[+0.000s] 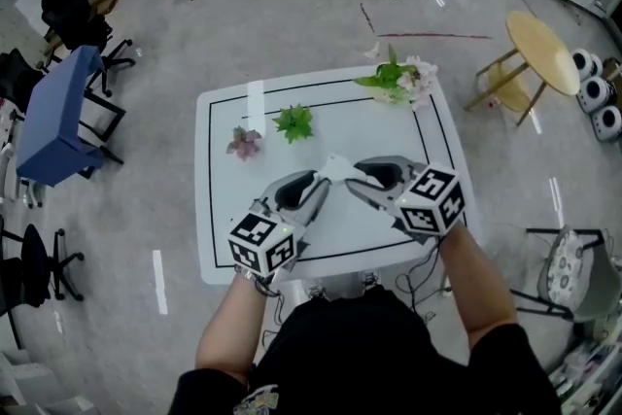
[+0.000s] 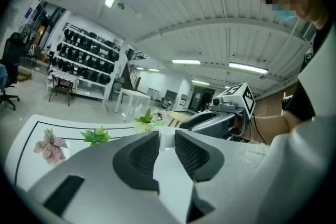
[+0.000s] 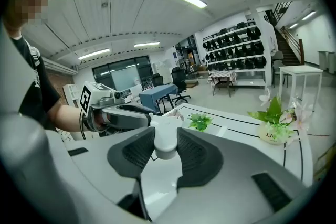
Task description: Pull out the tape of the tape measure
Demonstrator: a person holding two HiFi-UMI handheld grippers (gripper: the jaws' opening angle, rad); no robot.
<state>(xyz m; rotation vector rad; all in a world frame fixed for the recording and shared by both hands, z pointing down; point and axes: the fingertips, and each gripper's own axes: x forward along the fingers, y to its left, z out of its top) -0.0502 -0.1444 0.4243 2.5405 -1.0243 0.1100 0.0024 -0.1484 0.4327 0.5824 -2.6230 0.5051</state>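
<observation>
Above the white table [image 1: 225, 228] both grippers meet tip to tip at a small white tape measure [image 1: 336, 168]. My right gripper [image 1: 354, 180] is shut on its rounded white body [image 3: 164, 136], which fills the gap between the dark pads. From the left, my left gripper [image 1: 325, 180] has its pads closed on a white piece of the tape measure [image 2: 166, 140] that sticks out toward it. Whether that piece is the tape's tab I cannot tell. The right gripper view shows the left gripper [image 3: 137, 117] touching the body's left side. No pulled-out tape shows.
On the table's far half stand a pot of green and pink flowers [image 1: 398, 83], a small green plant [image 1: 293, 122] and a pink plant [image 1: 244, 143]. A round wooden table [image 1: 542, 51] is at the right; a blue table [image 1: 53, 117] and office chairs are at the left.
</observation>
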